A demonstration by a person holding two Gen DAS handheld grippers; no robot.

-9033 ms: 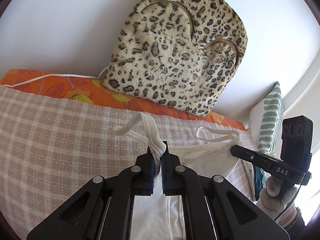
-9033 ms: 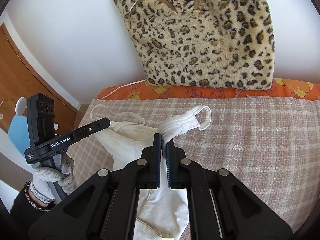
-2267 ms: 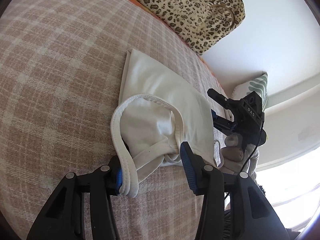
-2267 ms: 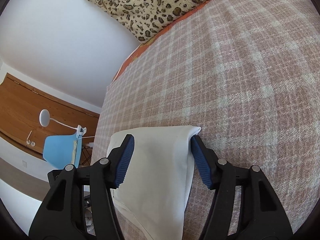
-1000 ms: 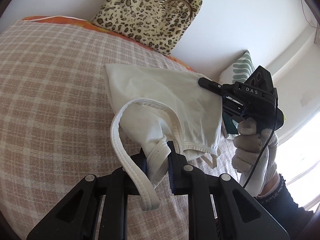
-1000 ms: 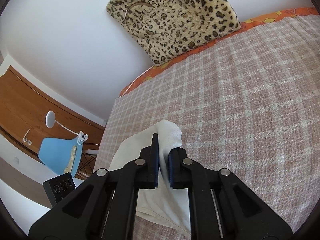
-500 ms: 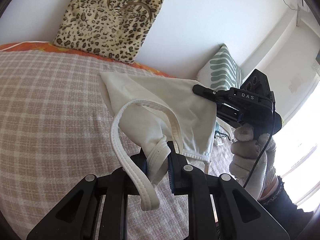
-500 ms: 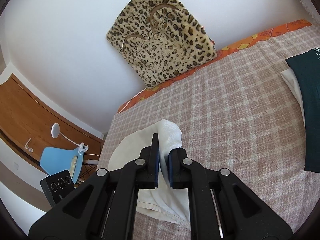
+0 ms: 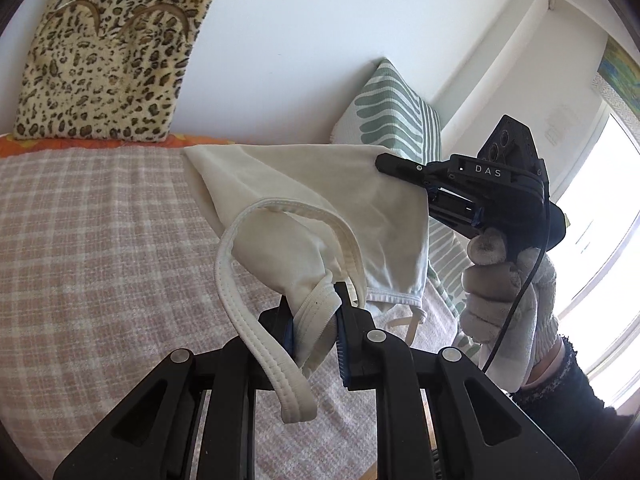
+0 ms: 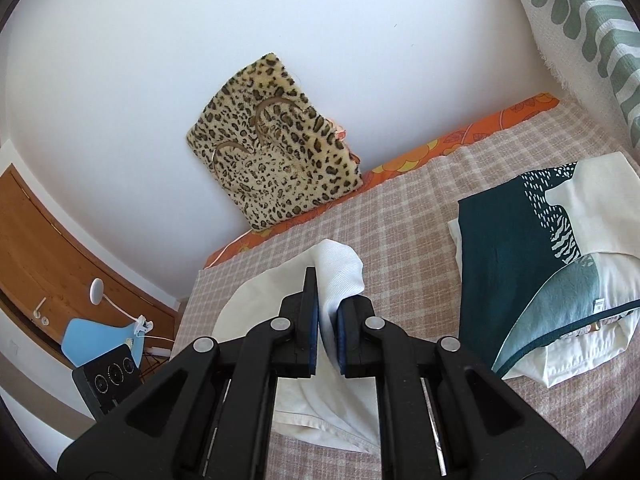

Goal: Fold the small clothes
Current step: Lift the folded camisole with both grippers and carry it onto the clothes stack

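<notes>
The left gripper [image 9: 316,322] is clamped on a bunched, seamed edge of the small cream-white cotton garment [image 9: 320,208], whose thick ribbed band loops out to the left and hangs down over the gripper's near finger. The right gripper [image 10: 328,330] pinches another fold of the same garment [image 10: 340,268]; in the left wrist view its black fingers [image 9: 400,166] meet the cloth's far right corner, held by a hand in a white knitted glove [image 9: 504,280]. The garment hangs stretched between the two grippers, lifted above the pink-and-white checked bedspread [image 9: 92,240], with its lower hem drooping towards the cover.

At the far left a leopard-print plush bag [image 9: 108,56] leans against the white wall [image 9: 304,40], above an orange floral sheet edge [image 10: 460,142]. A green-and-white striped cushion [image 9: 392,120] stands in the far right corner. To the right on the bedspread lies a pile of folded clothes, dark teal and white [image 10: 528,256]. A light-blue chair [image 10: 92,338] shows beyond the bed's left edge
</notes>
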